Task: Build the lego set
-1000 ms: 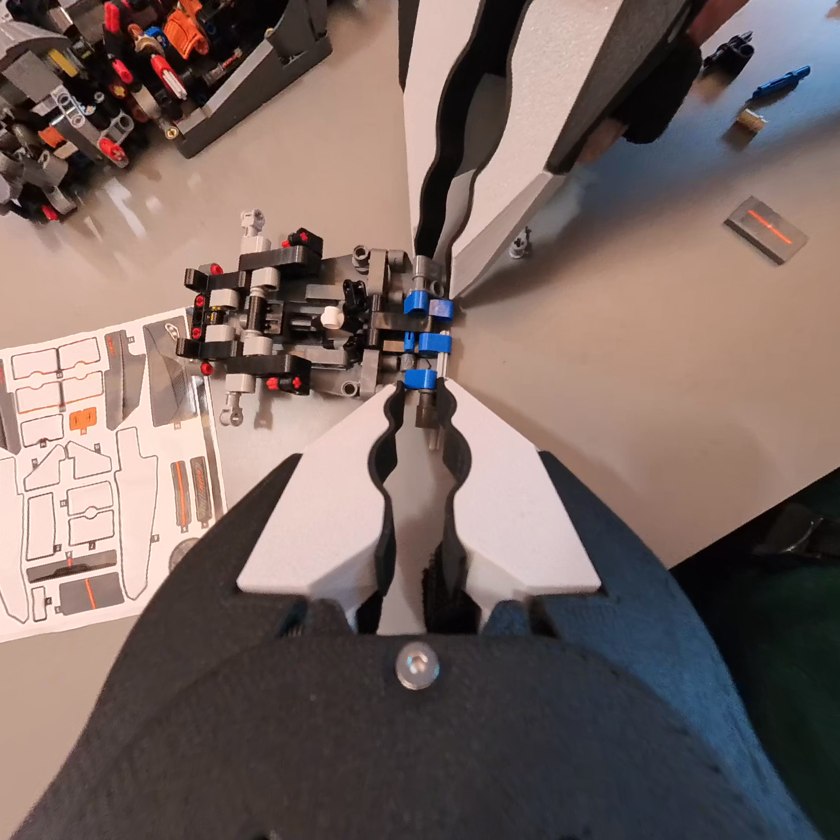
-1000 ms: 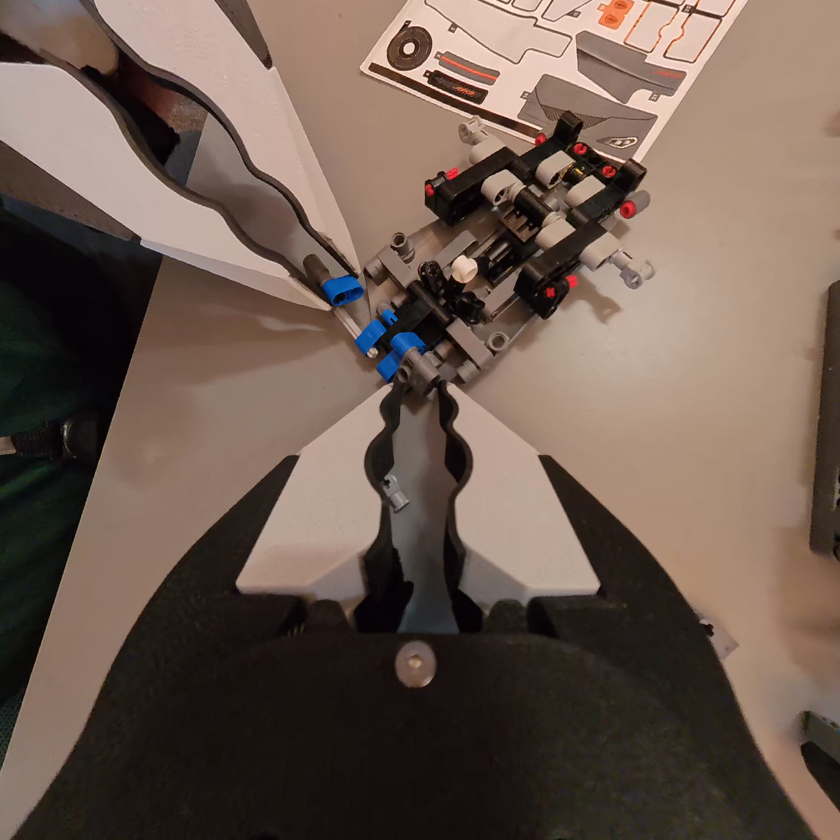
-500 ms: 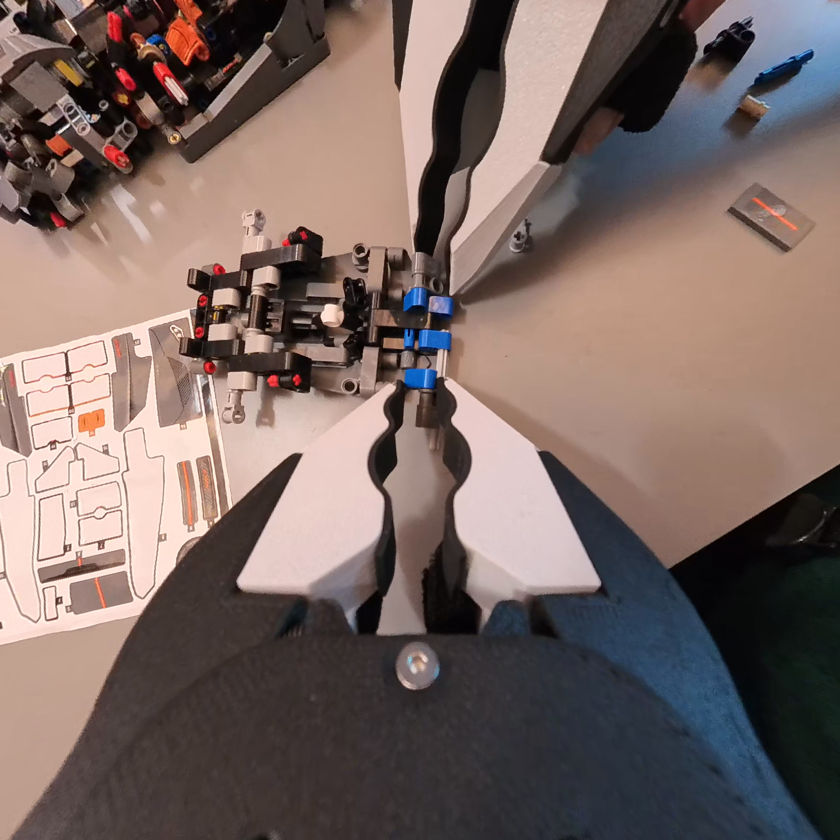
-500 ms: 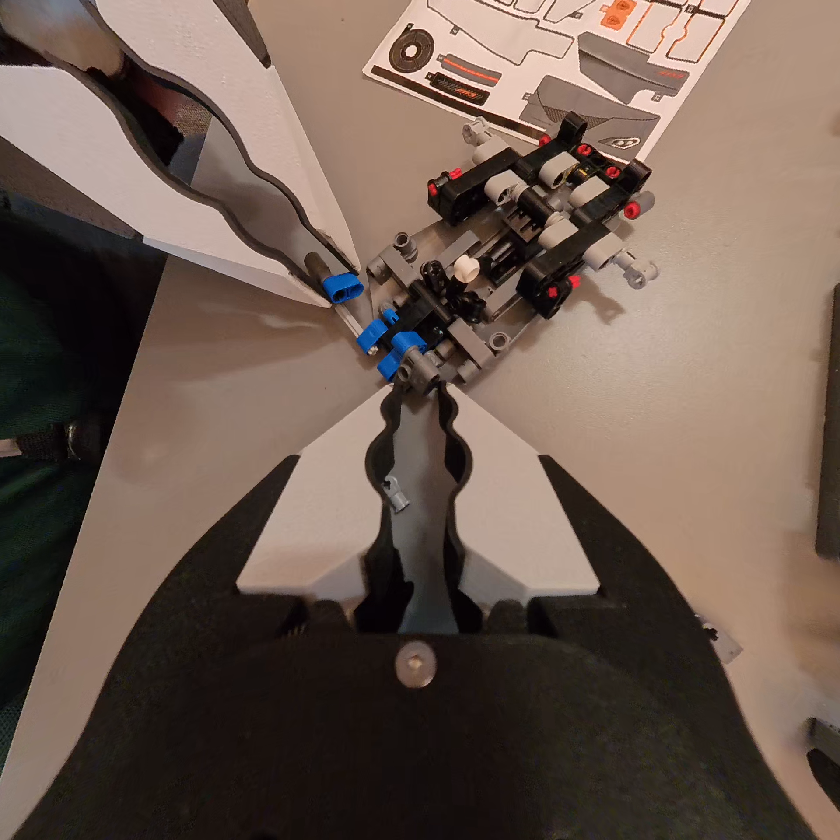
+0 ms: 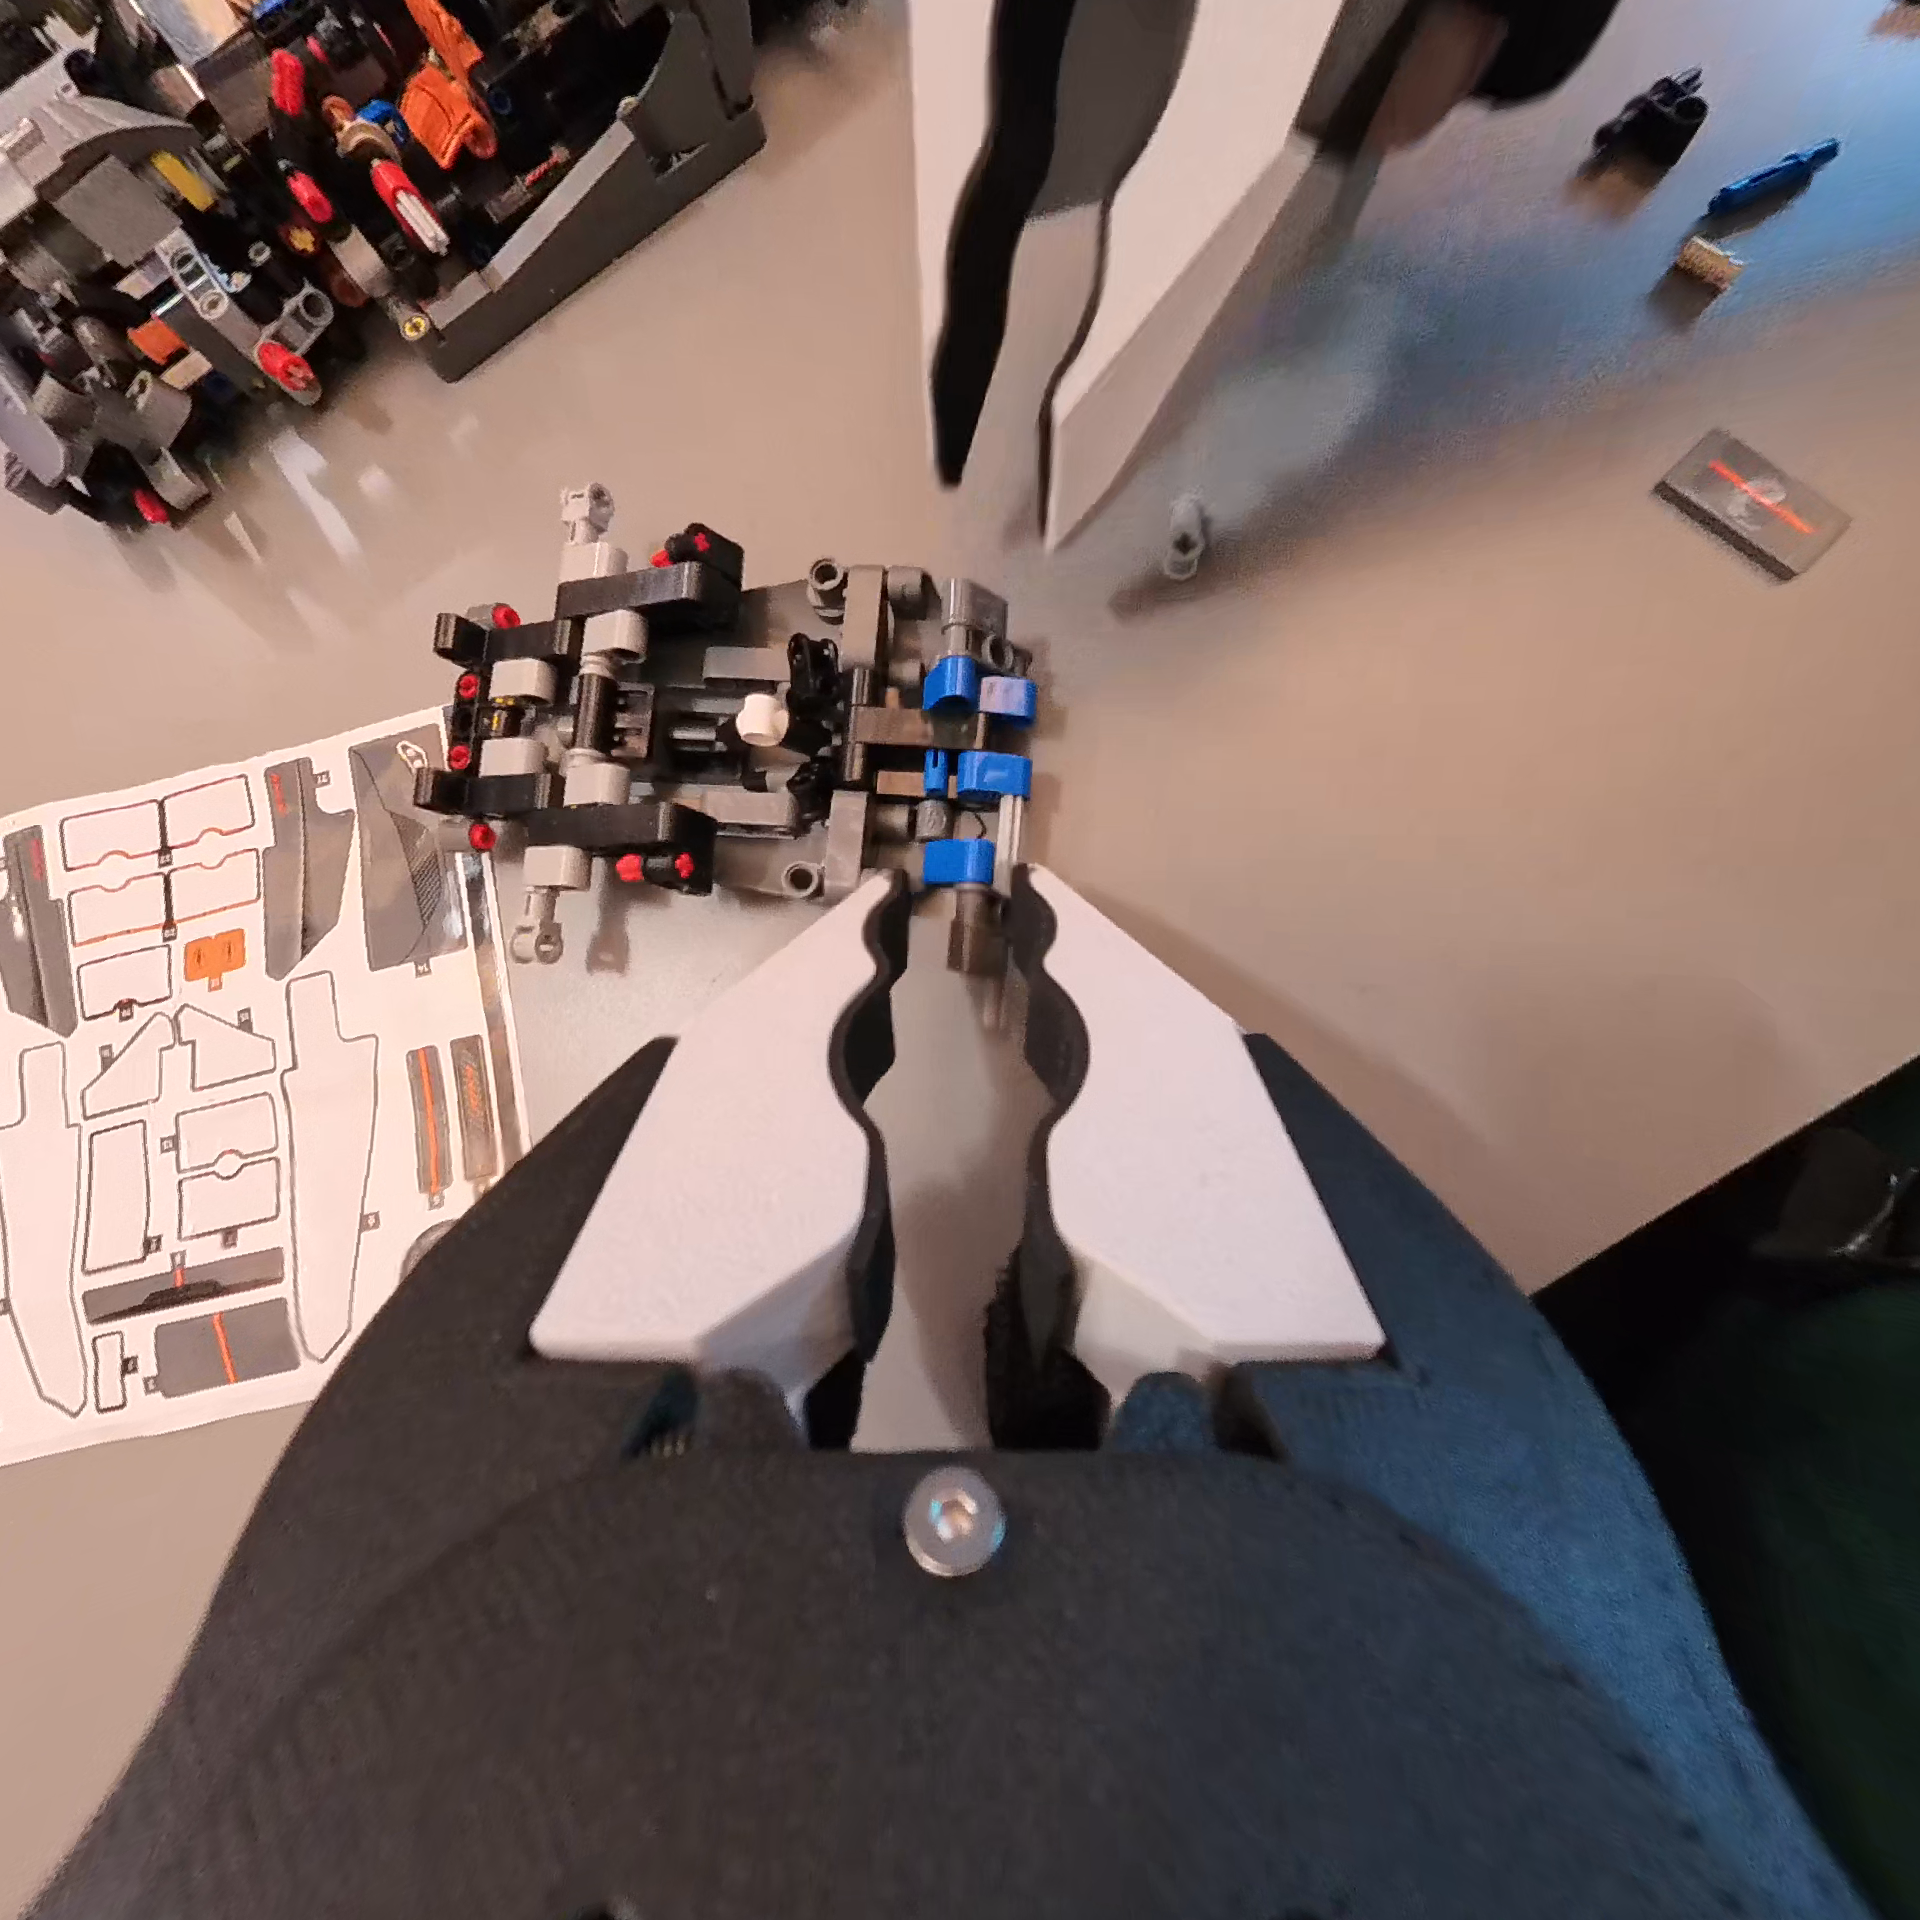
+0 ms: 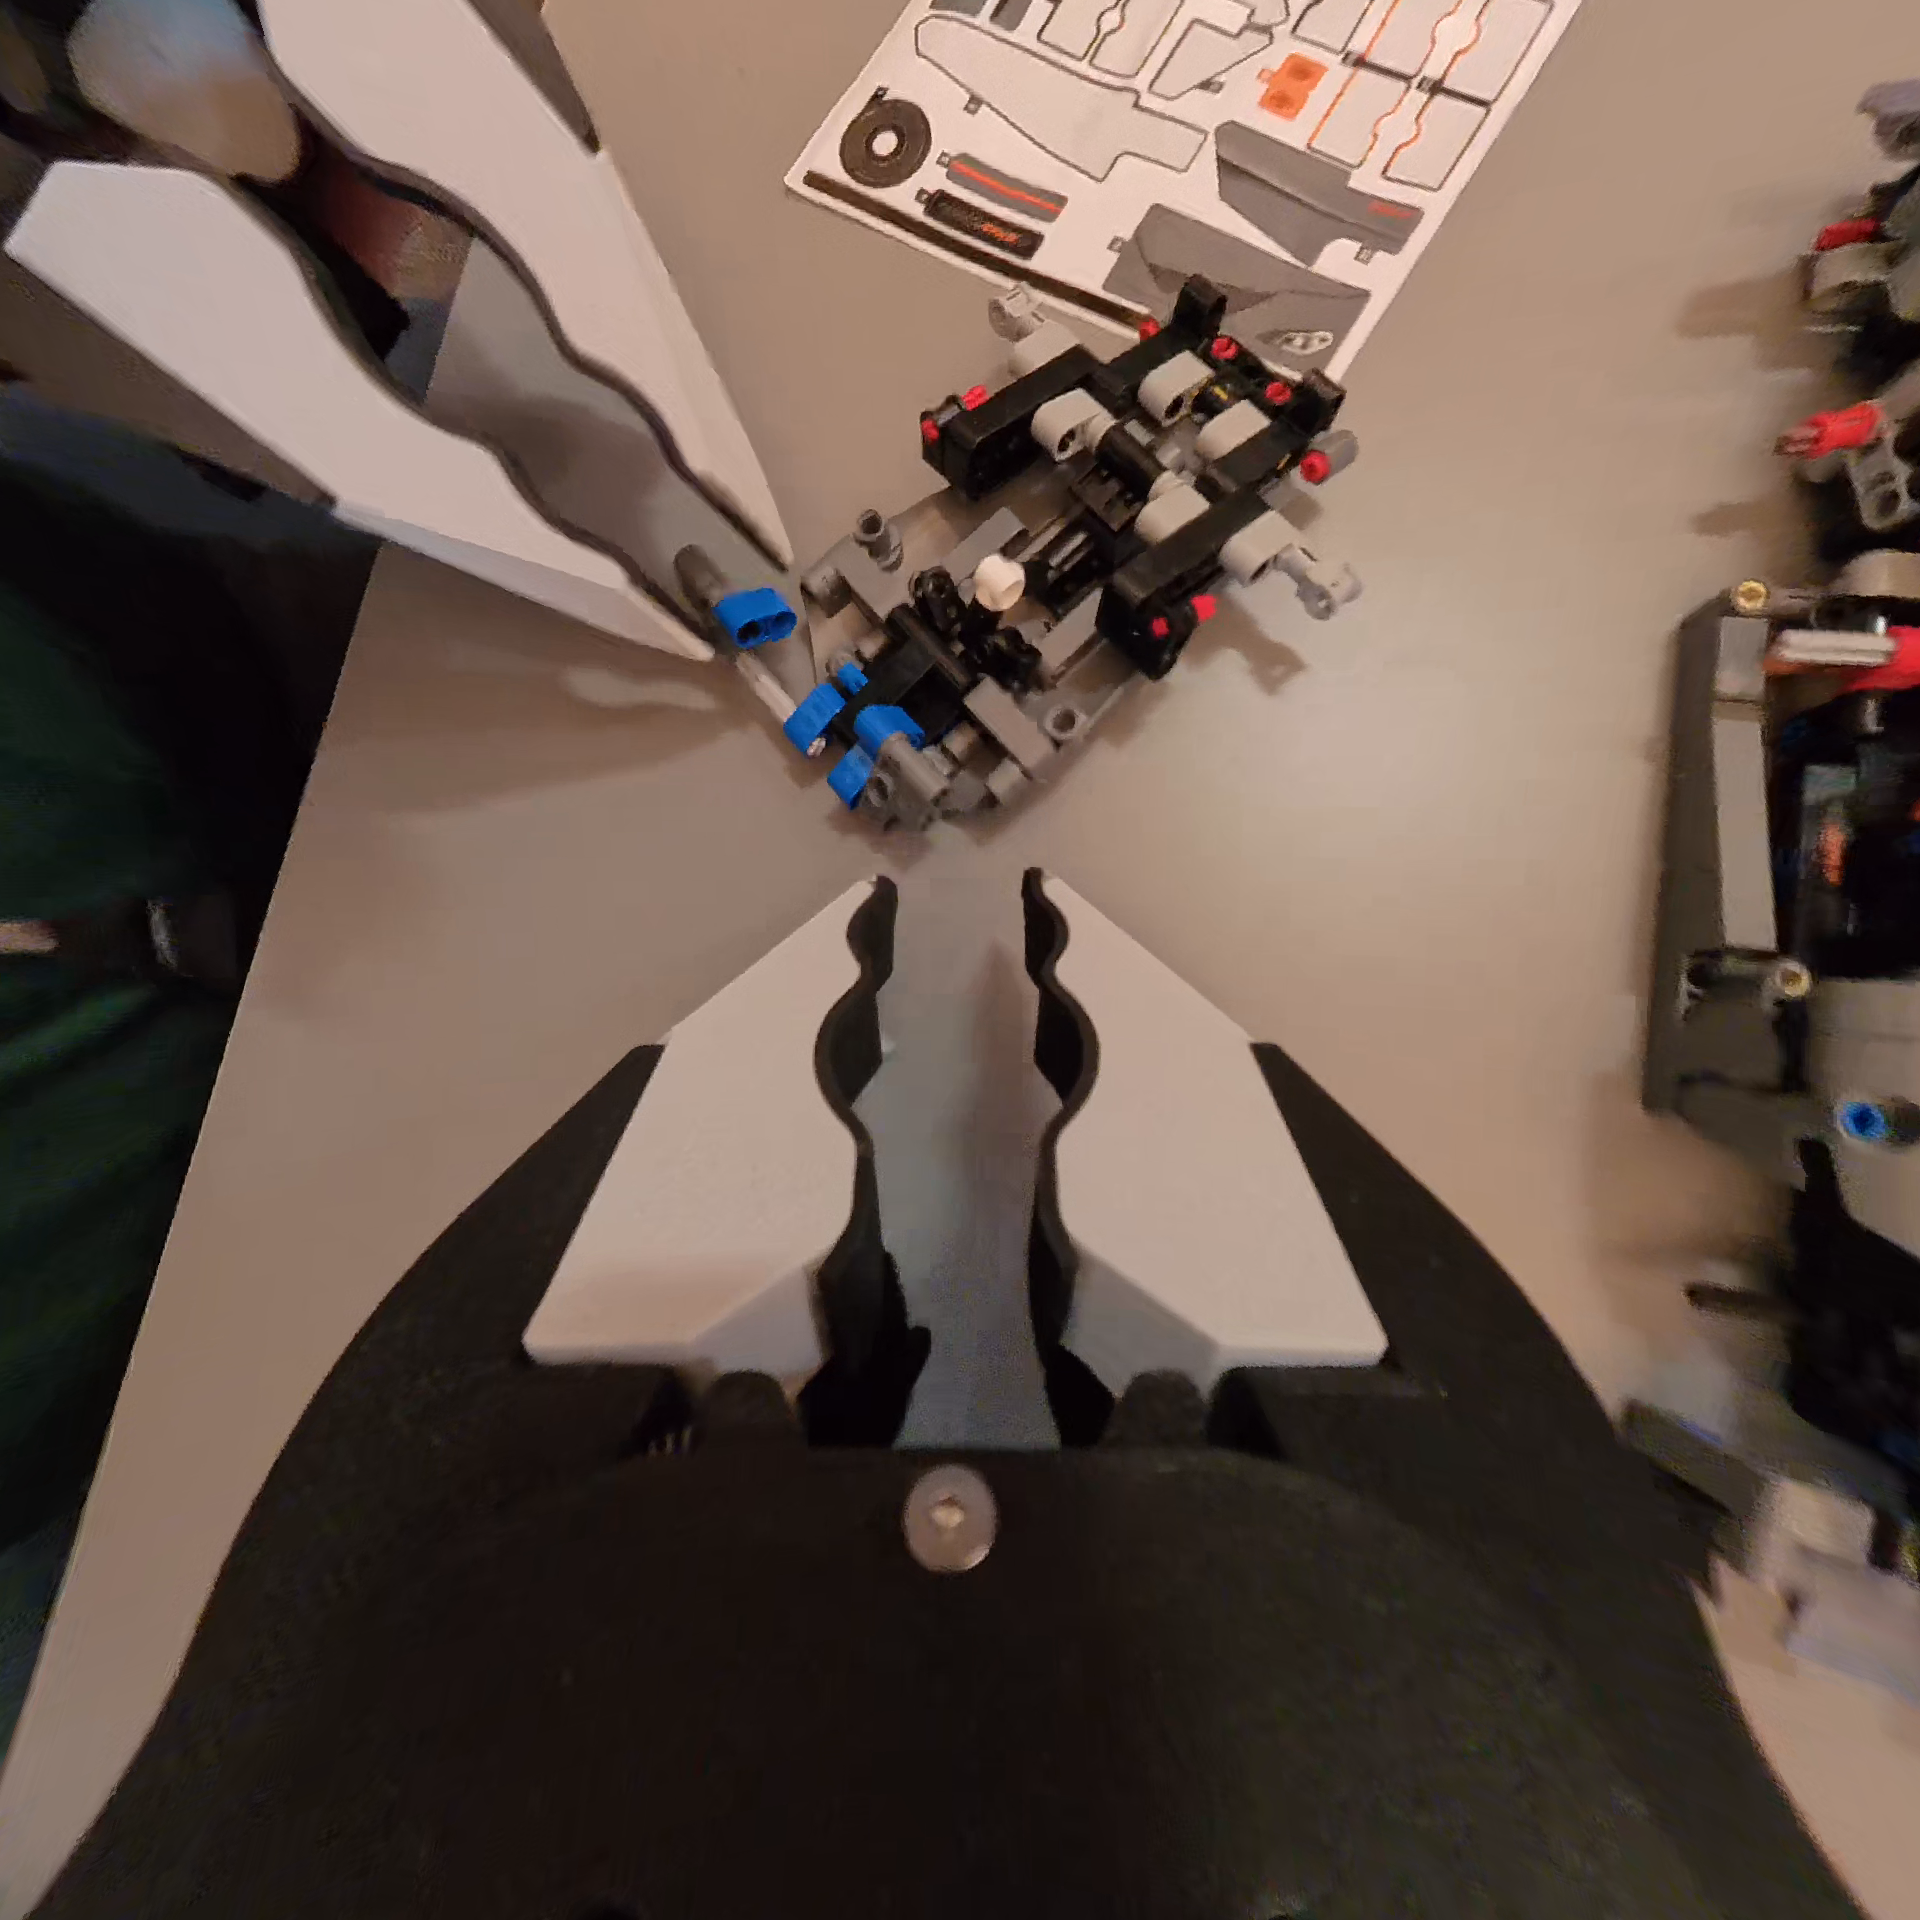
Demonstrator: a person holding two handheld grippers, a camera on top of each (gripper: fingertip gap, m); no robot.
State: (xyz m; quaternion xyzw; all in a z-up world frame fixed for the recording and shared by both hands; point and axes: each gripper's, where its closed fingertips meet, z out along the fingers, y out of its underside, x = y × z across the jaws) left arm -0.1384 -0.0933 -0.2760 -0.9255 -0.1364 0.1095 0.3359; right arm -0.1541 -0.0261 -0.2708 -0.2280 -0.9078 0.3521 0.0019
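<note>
The lego build [image 5: 717, 748] lies flat on the grey table [image 5: 1351, 831], a frame of black, grey and blue pieces with red pins, its far-left end touching the corner of a sticker sheet [image 5: 208, 1039]. In the left wrist view the build sits just beyond the left gripper [image 5: 961, 914], with three blue connectors [image 5: 966, 774] lined along its right end.

The left gripper is narrowed on a dark pin [image 5: 971, 940] that sticks out below the nearest blue connector; whether the fingers actually press it cannot be told, though the right wrist view shows that pin [image 6: 694, 571] and a blue piece [image 6: 753, 616] lodged at its fingertips.

The right gripper [image 6: 956, 894] is slightly open and holds nothing, its tips just short of the build's near end [image 6: 894, 790] and not touching it. Seen from the left wrist view it [image 5: 997, 468] is blurred and lifted above the table, beyond the build.

A small grey connector [image 5: 1184, 535] lies on the table beside it. Farther right are a flat dark tile with an orange line [image 5: 1751, 504], a tan piece [image 5: 1704, 260], a blue pin [image 5: 1771, 177] and a black piece [image 5: 1657, 120]. At far left a dark tray [image 5: 582, 239] holds a heap of loose parts [image 5: 208, 260].
</note>
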